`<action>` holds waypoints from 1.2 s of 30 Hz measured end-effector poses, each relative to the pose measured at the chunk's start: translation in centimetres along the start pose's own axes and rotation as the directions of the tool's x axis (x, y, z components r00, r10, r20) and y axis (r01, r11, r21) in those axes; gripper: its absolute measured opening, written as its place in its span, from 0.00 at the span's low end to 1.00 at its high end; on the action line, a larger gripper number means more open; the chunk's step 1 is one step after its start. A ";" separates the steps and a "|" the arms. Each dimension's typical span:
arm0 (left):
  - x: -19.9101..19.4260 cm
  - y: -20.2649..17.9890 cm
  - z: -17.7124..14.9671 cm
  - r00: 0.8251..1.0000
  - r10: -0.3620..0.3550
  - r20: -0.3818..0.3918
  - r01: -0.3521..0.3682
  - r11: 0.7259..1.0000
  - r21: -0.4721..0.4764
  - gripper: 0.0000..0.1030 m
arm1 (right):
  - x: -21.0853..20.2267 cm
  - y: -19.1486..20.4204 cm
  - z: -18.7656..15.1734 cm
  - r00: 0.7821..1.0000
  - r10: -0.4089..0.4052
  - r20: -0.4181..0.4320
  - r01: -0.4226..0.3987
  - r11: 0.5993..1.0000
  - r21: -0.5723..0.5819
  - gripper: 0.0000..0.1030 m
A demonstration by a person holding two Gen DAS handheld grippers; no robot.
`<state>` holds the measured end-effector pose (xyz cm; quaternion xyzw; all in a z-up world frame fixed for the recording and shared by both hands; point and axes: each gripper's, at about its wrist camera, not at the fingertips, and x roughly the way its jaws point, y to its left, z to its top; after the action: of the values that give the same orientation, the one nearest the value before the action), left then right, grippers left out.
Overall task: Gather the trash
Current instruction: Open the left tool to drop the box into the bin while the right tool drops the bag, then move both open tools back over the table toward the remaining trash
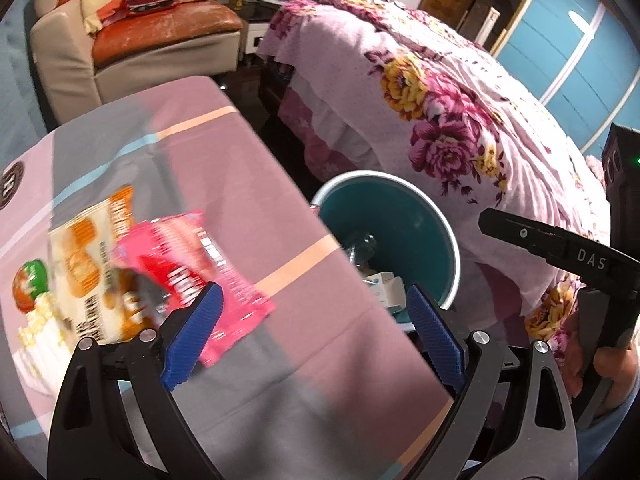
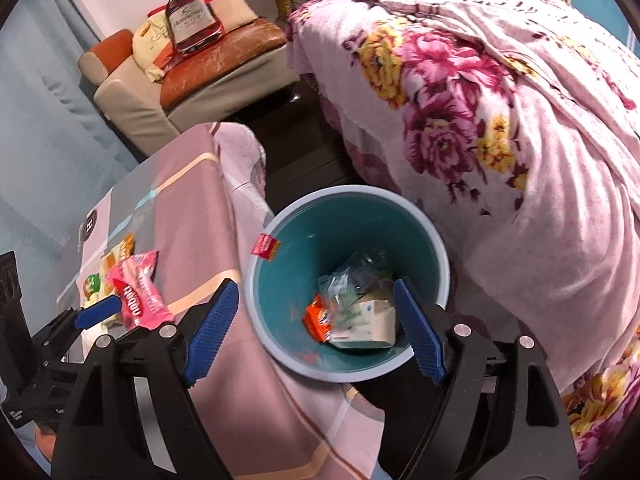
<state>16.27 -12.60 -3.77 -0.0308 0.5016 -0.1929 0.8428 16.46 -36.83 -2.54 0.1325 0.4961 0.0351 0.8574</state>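
A pink and red snack wrapper (image 1: 200, 276) lies on the table's checked cloth (image 1: 248, 208), over an orange and white snack bag (image 1: 88, 264). My left gripper (image 1: 316, 320) is open and empty, its left finger just at the wrapper's near edge. The teal bin (image 2: 352, 248) stands on the floor beside the table and holds several wrappers and a small box (image 2: 368, 320). My right gripper (image 2: 320, 328) is open and empty above the bin. A small red and yellow wrapper (image 2: 265, 246) is in the air at the bin's left rim. The pink wrapper also shows in the right wrist view (image 2: 138, 288).
A bed with a pink floral blanket (image 2: 500, 120) runs along the right, close to the bin. A beige and orange armchair (image 2: 192, 68) with cushions stands at the back. Dark floor (image 2: 304, 152) lies between table, chair and bed. The right gripper's handle (image 1: 580, 264) is seen at the right.
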 end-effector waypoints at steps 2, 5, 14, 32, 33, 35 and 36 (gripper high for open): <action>-0.9 1.1 -0.6 1.000 0.013 0.009 -0.013 1.000 -0.011 0.90 | 0.0 0.8 -0.1 1.000 0.006 -0.004 -0.006 1.000 -0.011 0.74; -2.0 3.1 -1.5 0.999 0.034 0.022 -0.033 0.999 -0.040 0.91 | 0.1 2.7 -0.4 1.000 0.018 -0.014 -0.018 0.999 -0.037 0.74; -4.9 10.6 -4.6 0.995 0.089 0.045 -0.079 0.976 -0.202 0.91 | 1.7 8.7 -1.6 0.995 0.061 -0.076 -0.070 0.991 -0.117 0.75; -6.4 19.9 -9.8 0.991 0.122 0.050 -0.097 0.931 -0.353 0.91 | 6.9 16.5 -2.5 0.981 0.061 -0.184 -0.105 0.964 -0.244 0.80; -6.3 20.0 -9.9 0.991 0.123 0.051 -0.098 0.931 -0.352 0.91 | 7.4 16.7 -2.5 0.980 0.062 -0.190 -0.109 0.963 -0.247 0.80; -6.1 20.3 -10.0 0.992 0.120 0.045 -0.097 0.929 -0.357 0.90 | 8.2 17.0 -2.3 0.978 0.073 -0.195 -0.122 0.960 -0.252 0.80; -6.0 20.5 -10.1 0.992 0.118 0.042 -0.095 0.928 -0.360 0.90 | 8.7 17.2 -2.2 0.978 0.075 -0.196 -0.125 0.958 -0.259 0.80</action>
<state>11.12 9.89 -8.81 -0.1623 0.5023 -0.0515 0.8478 20.18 -18.14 -6.41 0.0354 0.5564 0.1579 0.8150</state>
